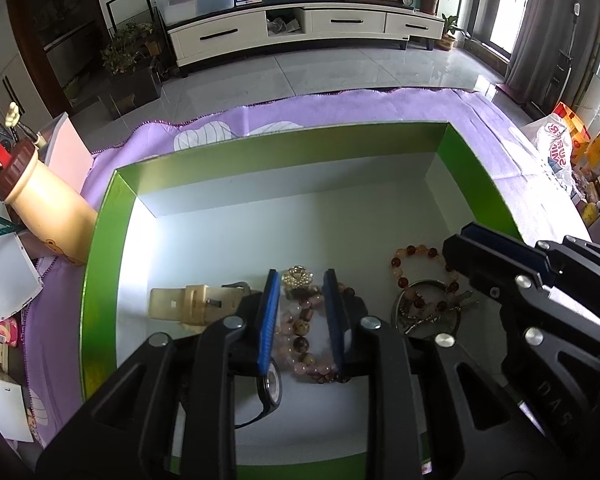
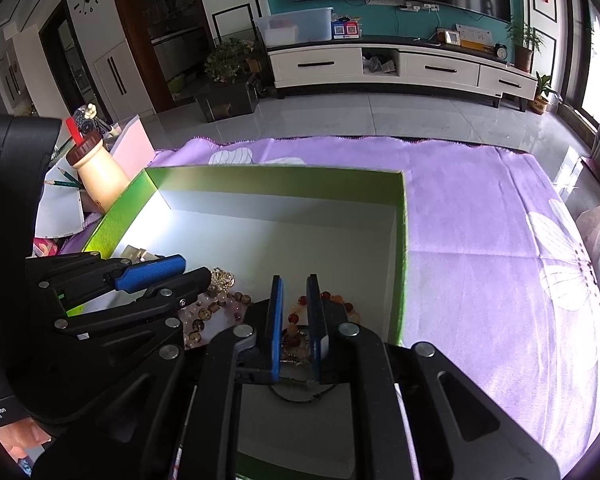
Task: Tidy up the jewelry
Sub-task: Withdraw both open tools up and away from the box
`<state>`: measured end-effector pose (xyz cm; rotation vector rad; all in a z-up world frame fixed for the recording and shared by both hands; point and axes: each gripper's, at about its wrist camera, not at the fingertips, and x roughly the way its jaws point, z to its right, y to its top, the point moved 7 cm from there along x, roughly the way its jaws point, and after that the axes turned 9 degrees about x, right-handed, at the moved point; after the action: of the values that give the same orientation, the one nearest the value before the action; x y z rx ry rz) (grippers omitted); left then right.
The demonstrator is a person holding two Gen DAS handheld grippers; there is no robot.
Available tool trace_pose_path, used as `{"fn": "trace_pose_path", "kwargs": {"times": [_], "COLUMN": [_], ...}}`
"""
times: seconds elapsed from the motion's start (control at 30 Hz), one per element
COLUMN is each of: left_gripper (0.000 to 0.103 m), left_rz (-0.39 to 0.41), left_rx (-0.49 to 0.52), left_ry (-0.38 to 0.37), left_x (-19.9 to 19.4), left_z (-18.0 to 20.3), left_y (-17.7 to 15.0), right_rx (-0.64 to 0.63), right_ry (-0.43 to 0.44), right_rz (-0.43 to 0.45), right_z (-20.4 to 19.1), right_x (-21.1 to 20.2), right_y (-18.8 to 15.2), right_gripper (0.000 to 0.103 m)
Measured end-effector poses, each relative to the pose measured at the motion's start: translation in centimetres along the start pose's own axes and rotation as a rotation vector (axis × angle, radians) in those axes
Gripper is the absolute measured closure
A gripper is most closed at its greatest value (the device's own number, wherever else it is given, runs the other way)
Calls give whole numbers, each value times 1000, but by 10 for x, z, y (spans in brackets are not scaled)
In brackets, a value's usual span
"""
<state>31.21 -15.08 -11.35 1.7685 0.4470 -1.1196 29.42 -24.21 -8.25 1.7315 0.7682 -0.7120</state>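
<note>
A green box [image 1: 284,142] with a white floor holds the jewelry. My left gripper [image 1: 302,280] is open, its blue pads on either side of a pink and brown bead bracelet [image 1: 302,334], above a gold brooch [image 1: 297,278]. A cream watch band [image 1: 188,304] lies to its left, and a black watch [image 1: 271,388] sits under the left finger. My right gripper [image 2: 295,280] is open over a red and orange bead bracelet [image 2: 300,304] and a metal ring with keys [image 1: 424,308]. The right gripper also shows in the left wrist view [image 1: 464,236], the left gripper in the right wrist view [image 2: 196,268].
The box [image 2: 276,174] stands on a purple flowered cloth [image 2: 480,216]. A cream bottle with a brown cap [image 1: 40,204], pencils and papers lie left of the box. Plastic bags [image 1: 560,148] sit at the right edge. A TV cabinet stands across the tiled floor.
</note>
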Motion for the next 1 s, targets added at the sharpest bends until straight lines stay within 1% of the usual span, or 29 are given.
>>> {"fn": "trace_pose_path", "kwargs": {"times": [0.03,0.1,0.17,0.23,0.27,0.33,0.4,0.47,0.5,0.53,0.57,0.67,0.7,0.77,0.83,0.93,1.0], "left_gripper": [75,65,60,54,49,44,33,27,21,18,14,11,10,6,2,2,2], "left_rz": [4,14,27,36,44,54,62,69,71,74,79,87,90,97,101,101,99], "left_rx": [2,5,7,7,6,6,-1,-11,-16,-23,-29,-44,-51,-61,-70,-88,-101], "left_ry": [3,6,8,9,10,16,28,36,44,51,57,68,74,90,98,119,126], "left_x": [-3,-10,-18,-25,-31,-40,-49,-57,-62,-67,-72,-85,-90,-101,-110,-123,-131], "left_z": [0,1,1,1,1,0,-3,-7,-10,-13,-16,-25,-27,-33,-37,-45,-50], "left_y": [0,1,3,4,4,5,5,4,4,4,4,3,2,1,-1,-2,-3], "right_rx": [1,2,-2,-7,-10,-16,-18,-17,-15,-13,-13,-13,-12,-12,-15,-34,-37], "right_ry": [1,2,2,-1,-4,-10,-22,-31,-39,-44,-49,-65,-72,-77,-83,-108,-113], "right_rz": [6,18,31,39,44,52,60,65,70,75,76,77,77,75,66,56,49], "right_z": [0,0,-1,-1,-1,-2,-3,-2,-2,-1,-1,-3,-4,-5,-9,-15,-17], "right_x": [-4,-10,-19,-27,-31,-40,-49,-59,-64,-68,-72,-84,-88,-95,-101,-110,-115], "right_y": [2,4,6,8,9,11,14,16,17,18,19,21,21,23,23,23,23], "right_gripper": [92,91,88,82,80,72,65,55,46,38,36,27,23,20,9,1,1]}}
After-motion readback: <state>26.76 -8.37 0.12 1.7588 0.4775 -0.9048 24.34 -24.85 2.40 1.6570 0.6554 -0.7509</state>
